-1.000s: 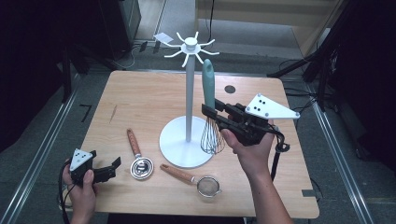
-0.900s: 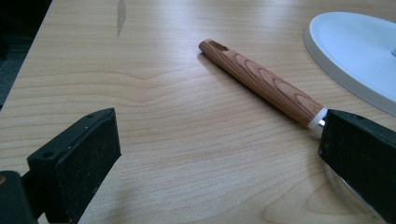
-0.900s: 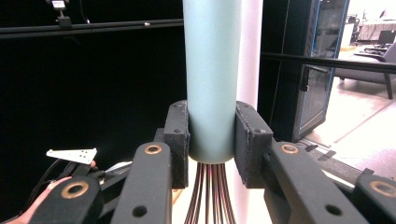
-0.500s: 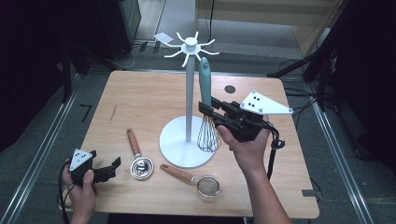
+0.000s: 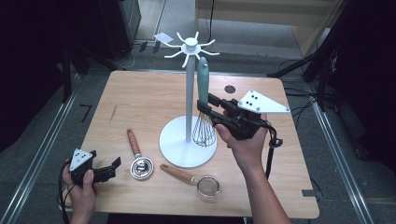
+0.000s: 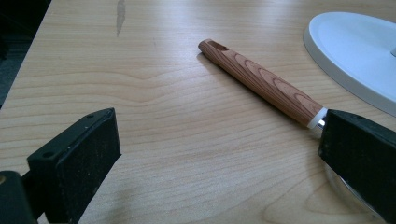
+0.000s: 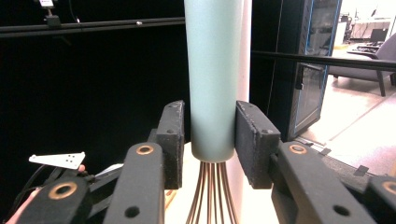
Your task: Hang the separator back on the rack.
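- Currently the whisk (image 5: 203,105) hangs upright beside the pole of the white hook stand (image 5: 189,95). Its teal handle points up at the ring of hooks and its wire loops sit just above the stand's round base.
- The right gripper (image 5: 208,108) reaches in level from the right, with its jaws to either side of the lower end of the handle.
- In the right gripper view the handle (image 7: 212,79) stands vertical between the two pads. A thin gap shows on each side, so the pads flank it without pressing. The jaws have just been opening, with the handle between them.
- Key relation: the whisk's long axis is vertical and crosses the jaw line at a right angle. Judged from this, a straight pull back to the right should clear the handle without swinging it.
- Whether the handle top is seated on a hook cannot be told from above.
- The left gripper (image 5: 106,171) rests low at the near left corner of the table (image 5: 140,95), jaws wide with nothing between them, near the wooden-handled spoon (image 6: 261,84) and well apart from the whisk. The right hand is the nearer one.
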{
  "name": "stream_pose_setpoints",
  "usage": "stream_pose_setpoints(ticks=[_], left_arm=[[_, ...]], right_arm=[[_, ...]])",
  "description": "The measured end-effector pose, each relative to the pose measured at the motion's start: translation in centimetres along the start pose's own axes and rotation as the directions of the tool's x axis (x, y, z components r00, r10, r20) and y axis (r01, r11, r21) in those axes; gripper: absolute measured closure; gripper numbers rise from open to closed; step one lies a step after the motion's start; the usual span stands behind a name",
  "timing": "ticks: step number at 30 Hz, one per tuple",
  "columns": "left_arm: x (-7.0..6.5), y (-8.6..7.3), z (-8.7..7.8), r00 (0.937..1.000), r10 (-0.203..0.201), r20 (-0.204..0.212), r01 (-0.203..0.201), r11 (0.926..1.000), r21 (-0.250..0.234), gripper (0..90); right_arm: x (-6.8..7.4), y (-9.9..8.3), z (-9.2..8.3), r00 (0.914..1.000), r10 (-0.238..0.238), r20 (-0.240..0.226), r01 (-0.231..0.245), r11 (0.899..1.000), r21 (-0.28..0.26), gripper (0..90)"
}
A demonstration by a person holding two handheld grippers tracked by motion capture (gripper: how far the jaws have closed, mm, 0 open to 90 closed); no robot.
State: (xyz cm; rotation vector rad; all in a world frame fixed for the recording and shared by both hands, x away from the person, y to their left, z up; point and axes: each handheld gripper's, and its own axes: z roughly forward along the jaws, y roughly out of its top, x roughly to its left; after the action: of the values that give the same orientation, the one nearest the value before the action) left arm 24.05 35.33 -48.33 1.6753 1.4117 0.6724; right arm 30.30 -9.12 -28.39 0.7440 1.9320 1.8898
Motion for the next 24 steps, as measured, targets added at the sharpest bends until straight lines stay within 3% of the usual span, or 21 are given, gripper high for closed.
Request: stream_pose_setpoints(ticks=[14, 21, 24], left_arm=[[0.01, -0.01, 0.01, 1.0, -0.003, 0.002, 0.003, 1.0, -0.003, 0.0], [0.01, -0.01, 0.0, 1.0, -0.003, 0.004, 0.003, 1.0, -0.002, 0.0], [0.03, 0.0, 0.0, 1.0, -0.003, 0.005, 0.003, 1.0, -0.001, 0.0]], right_arm=[[-0.42, 0.07, 0.04, 1.0, 0.006, 0.006, -0.006, 1.0, -0.005, 71.8], [-0.52, 0.75, -0.46, 0.9993, 0.015, 0.035, -0.014, 0.999, -0.034, 89.5], [-0.69, 0.97, -0.61, 0.9974, 0.023, 0.069, -0.019, 0.999, -0.047, 90.0]])
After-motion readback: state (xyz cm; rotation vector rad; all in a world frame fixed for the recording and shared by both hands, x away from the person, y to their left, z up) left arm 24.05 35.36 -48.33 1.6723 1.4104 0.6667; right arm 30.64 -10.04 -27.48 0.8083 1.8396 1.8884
